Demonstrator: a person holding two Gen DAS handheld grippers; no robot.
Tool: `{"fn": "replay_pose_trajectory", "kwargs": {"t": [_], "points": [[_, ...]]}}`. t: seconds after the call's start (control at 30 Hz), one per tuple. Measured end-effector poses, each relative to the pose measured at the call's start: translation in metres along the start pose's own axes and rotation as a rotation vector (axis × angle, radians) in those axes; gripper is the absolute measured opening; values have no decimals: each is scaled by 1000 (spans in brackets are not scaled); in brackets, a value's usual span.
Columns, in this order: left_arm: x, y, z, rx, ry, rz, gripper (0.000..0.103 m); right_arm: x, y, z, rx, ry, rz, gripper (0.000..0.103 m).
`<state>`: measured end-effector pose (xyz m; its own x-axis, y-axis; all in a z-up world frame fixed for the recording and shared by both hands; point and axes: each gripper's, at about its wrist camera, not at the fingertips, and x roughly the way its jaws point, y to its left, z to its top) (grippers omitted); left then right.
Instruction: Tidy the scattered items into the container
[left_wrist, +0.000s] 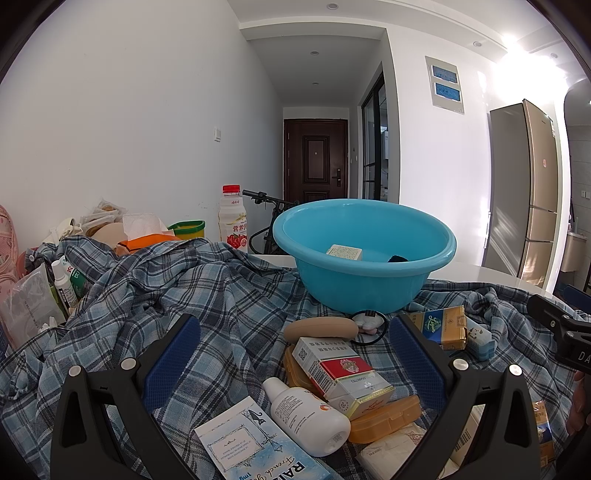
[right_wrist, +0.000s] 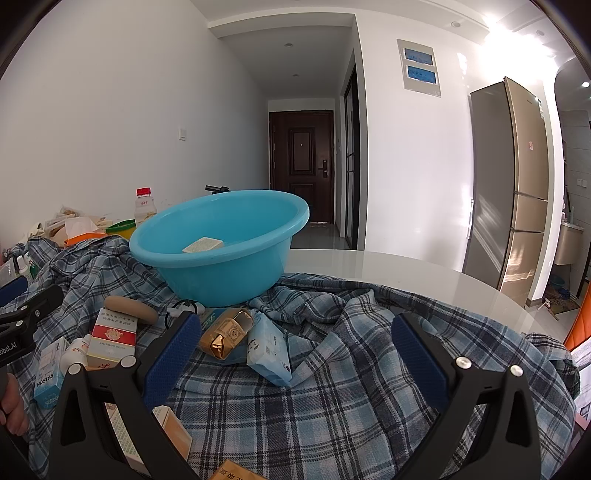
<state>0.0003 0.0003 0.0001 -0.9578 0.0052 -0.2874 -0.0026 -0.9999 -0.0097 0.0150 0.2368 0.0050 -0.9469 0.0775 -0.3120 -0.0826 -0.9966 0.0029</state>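
A blue plastic basin (left_wrist: 369, 280) (right_wrist: 221, 273) stands on a plaid cloth (left_wrist: 177, 291) (right_wrist: 332, 387) and holds a small pale box (left_wrist: 344, 253) (right_wrist: 203, 244) and a dark item (left_wrist: 397, 258). My left gripper (left_wrist: 295, 354) is open above a red-and-white cigarette box (left_wrist: 340, 373), a white bottle (left_wrist: 306, 417), an orange case (left_wrist: 384, 417) and a tan oval object (left_wrist: 321, 328). My right gripper (right_wrist: 295, 350) is open over the cloth; a gold-and-blue cigarette pack (right_wrist: 225, 332) (left_wrist: 443, 325) and a blue tissue pack (right_wrist: 271, 350) lie between its fingers.
A black hair tie (left_wrist: 369, 321) lies by the basin. A light blue RAISON box (left_wrist: 243, 446) (right_wrist: 50, 373) lies near me. A drink bottle (left_wrist: 232, 218), a tissue box (left_wrist: 144, 236) and clutter stand at the back left. The white table (right_wrist: 388, 269) extends right; a fridge (right_wrist: 509, 184) stands beyond.
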Motion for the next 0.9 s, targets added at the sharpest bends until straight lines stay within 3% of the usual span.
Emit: {"fn": "replay_pose_trajectory", "kwargs": {"t": [0.9], "points": [[3,-6,0,35,16,-4,103,11,11,0,-44,64,-27,103]]}}
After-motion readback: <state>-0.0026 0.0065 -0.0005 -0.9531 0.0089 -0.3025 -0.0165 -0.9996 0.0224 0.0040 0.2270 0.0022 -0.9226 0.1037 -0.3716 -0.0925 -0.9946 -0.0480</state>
